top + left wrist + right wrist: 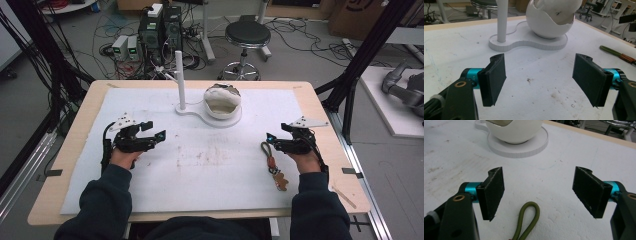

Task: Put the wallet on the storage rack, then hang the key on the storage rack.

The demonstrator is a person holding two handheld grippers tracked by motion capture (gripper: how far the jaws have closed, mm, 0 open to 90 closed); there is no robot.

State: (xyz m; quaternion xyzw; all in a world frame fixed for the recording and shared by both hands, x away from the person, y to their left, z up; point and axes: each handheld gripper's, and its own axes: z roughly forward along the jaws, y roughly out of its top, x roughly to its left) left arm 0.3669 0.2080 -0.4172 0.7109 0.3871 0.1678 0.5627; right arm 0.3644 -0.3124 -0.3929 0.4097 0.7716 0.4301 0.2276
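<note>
Between the two grippers lies a bare stretch of white mat (200, 165), stained near its middle. Ahead of both, toward the far edge, stands a white stand (210, 116): a flat base with an upright post (180, 80) on one lobe and an egg-shaped bowl (223, 100) with a broken-looking open top on the other.

The left gripper (150, 135) rests low over the mat, jaws spread wide with nothing between them. In the left gripper view, post and bowl sit straight ahead of the open jaws, and the mat below the pads (494, 80) is empty but for specks.

The right gripper (272, 142) is likewise wide open and holds nothing. A keychain (274, 167) lies on the mat just beside it, on its inner side, its olive cord loop (529, 220) nearest the jaws. In the right gripper view, that loop lies between the two pads and a little behind their tips, touching neither. The bowl stands ahead and to the gripper's left.
</note>
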